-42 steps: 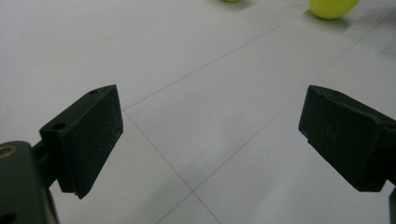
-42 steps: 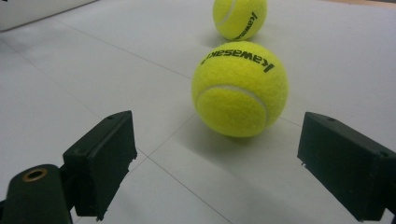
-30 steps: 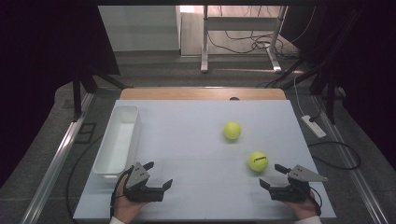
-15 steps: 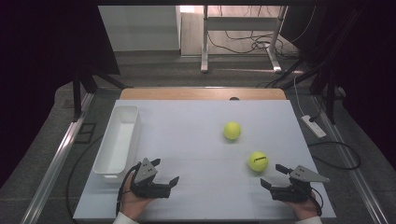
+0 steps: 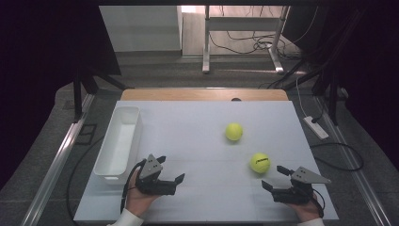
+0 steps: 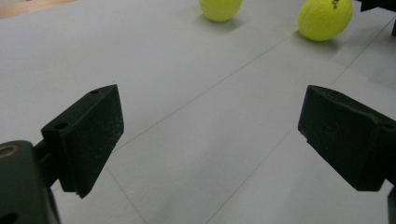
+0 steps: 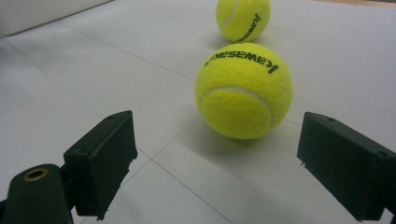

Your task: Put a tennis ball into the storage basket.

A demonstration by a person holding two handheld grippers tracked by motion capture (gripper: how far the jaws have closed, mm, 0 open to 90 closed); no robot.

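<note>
Two yellow tennis balls lie on the white table (image 5: 188, 127): the far ball (image 5: 234, 132) near the middle and the near ball (image 5: 259, 163) closer to the right front. My right gripper (image 5: 273, 176) rests open on the table just behind the near ball (image 7: 244, 91), which sits ahead of its spread jaws and not between them; the far ball (image 7: 243, 18) lies beyond. My left gripper (image 5: 171, 168) is open at the left front, aimed right. Its own view has both balls, far ball (image 6: 220, 8) and near ball (image 6: 325, 18), well ahead of the empty jaws.
A long white bin (image 5: 118, 143) stands along the table's left edge, beside my left hand, and its wall (image 7: 37, 14) appears at the top left of the right gripper view. A wooden strip (image 5: 202, 94) borders the far edge. Cables and a desk frame lie on the floor beyond.
My left gripper has slid a little right and forward across the table, still open. The right gripper and both balls have stayed put.
</note>
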